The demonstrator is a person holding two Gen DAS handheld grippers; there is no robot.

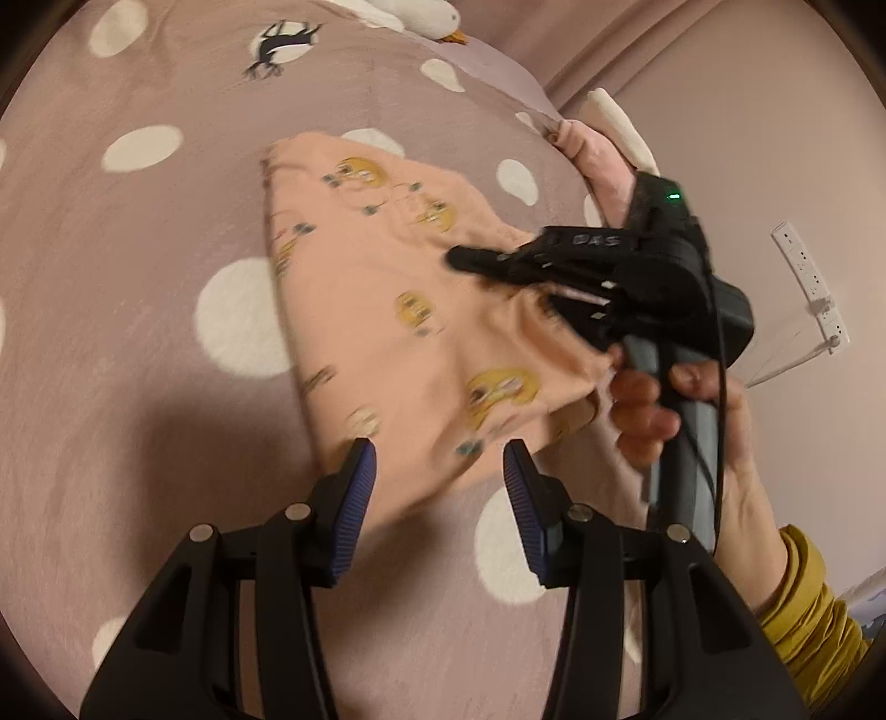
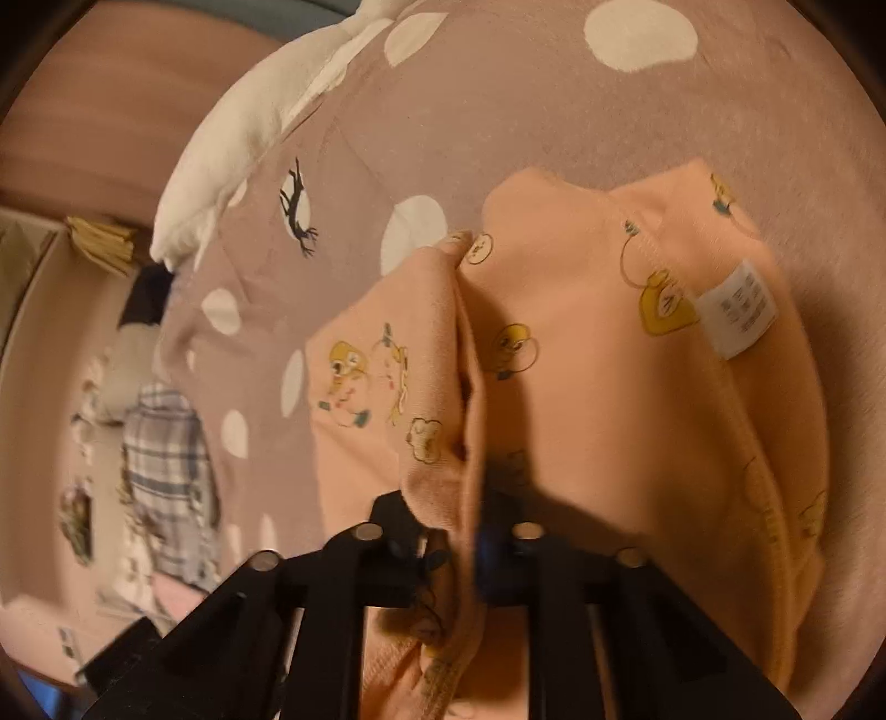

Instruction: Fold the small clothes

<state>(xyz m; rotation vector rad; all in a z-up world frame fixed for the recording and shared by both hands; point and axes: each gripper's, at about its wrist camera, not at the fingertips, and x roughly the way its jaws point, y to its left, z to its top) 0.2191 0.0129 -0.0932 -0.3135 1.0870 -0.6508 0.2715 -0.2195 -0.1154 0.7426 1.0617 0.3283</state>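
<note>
A small peach garment (image 1: 387,288) printed with yellow cartoon figures lies partly lifted on a dusty-pink bedspread with white spots (image 1: 138,277). My left gripper (image 1: 440,451) hangs open just above the garment's near corner, and its blue pads touch nothing. My right gripper (image 1: 470,260), held by a hand (image 1: 664,410), is shut on the garment's right side and bunches the cloth. In the right wrist view, a fold of the garment (image 2: 581,360) runs between the jaws of my right gripper (image 2: 465,531) and hides most of both fingers. A white care label (image 2: 739,310) shows on the cloth.
A white goose plush (image 1: 421,16) lies at the far edge of the bed, and a pink cloth (image 1: 598,160) sits by the right edge. A power strip (image 1: 808,282) hangs on the wall. A plaid cloth (image 2: 166,476) lies beyond the bed on the left. A mustard sleeve (image 1: 808,609) is at lower right.
</note>
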